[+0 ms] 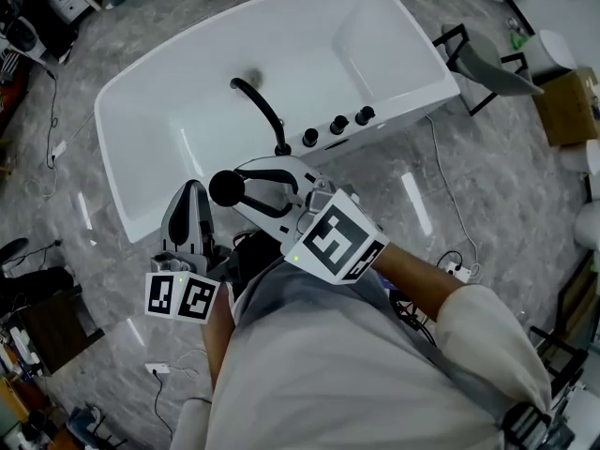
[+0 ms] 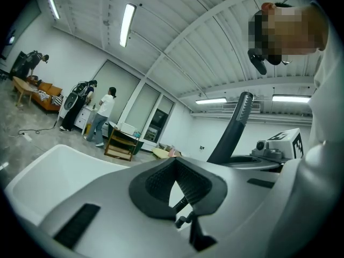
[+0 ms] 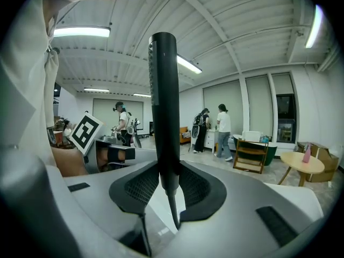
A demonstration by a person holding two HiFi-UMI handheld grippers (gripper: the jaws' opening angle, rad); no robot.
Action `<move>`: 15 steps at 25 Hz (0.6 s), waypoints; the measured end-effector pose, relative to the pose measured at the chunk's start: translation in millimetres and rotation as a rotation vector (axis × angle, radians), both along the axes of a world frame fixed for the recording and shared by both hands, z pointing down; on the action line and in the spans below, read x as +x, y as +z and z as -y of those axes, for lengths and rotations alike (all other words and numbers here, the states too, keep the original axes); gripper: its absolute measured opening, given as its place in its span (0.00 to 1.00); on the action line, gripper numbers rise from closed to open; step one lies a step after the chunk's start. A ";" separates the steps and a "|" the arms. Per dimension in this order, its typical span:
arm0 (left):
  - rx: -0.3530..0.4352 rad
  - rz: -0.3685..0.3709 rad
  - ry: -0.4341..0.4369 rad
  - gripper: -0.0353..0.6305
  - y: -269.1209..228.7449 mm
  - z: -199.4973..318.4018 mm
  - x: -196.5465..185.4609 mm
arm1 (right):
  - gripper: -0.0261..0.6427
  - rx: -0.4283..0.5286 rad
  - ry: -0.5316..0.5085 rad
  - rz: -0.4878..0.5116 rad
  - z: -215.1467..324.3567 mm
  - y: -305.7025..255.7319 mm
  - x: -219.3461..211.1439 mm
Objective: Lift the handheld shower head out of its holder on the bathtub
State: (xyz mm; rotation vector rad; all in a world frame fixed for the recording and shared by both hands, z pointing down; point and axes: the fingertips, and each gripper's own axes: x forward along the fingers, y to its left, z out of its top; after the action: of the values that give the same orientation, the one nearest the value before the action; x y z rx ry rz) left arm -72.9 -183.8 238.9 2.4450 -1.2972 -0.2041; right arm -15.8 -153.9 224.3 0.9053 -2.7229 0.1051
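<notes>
1. Nearest my head camera: the person's pale shirt [image 1: 375, 373] fills the lower middle of the frame, with both forearms reaching up-frame from it.
2. Right gripper [image 1: 253, 190]: sits at frame centre, its marker cube [image 1: 333, 242] toward the camera. In the right gripper view the jaws are clamped on the black handle of the shower head [image 3: 164, 101], which stands upright between the ribbed pads [image 3: 196, 190]. A thin black end tapers down below them.
3. Shower head, head view: the round black face lies left of the right gripper's tips. In the picture it overlaps the near rim of the bathtub [image 1: 187, 111], just below the black faucet [image 1: 258, 106]. It is in the gripper, not on the tub.
4. Left gripper [image 1: 192, 195]: lower left of centre, just beside the right one, pointing up-frame. In the left gripper view the pad tips meet and I see nothing gripped between them, so the jaws are closed and empty.
5. Left gripper view, right of centre: the black handle rises at a slant from the right gripper's body.
6. Tub deck: three black knobs [image 1: 337, 125] sit in a row right of the faucet base.
7. Surround: grey marbled floor [image 1: 422, 195]; a white cable [image 1: 441, 172] runs across it right of the tub.
</notes>
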 end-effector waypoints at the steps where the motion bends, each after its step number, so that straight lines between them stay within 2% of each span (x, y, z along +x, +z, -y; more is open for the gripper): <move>1: -0.002 -0.005 0.004 0.06 -0.3 -0.6 -0.1 | 0.23 0.000 0.001 -0.003 -1.1 0.4 -0.2; 15: -0.018 -0.032 0.033 0.06 2.3 -0.8 1.9 | 0.23 -0.008 0.004 -0.017 1.0 4.5 -1.1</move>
State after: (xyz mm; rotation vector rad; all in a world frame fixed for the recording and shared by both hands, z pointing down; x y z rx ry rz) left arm -71.0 -183.0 241.2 2.4362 -1.2397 -0.2213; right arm -16.8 -154.9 228.7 0.9057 -2.7032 0.1088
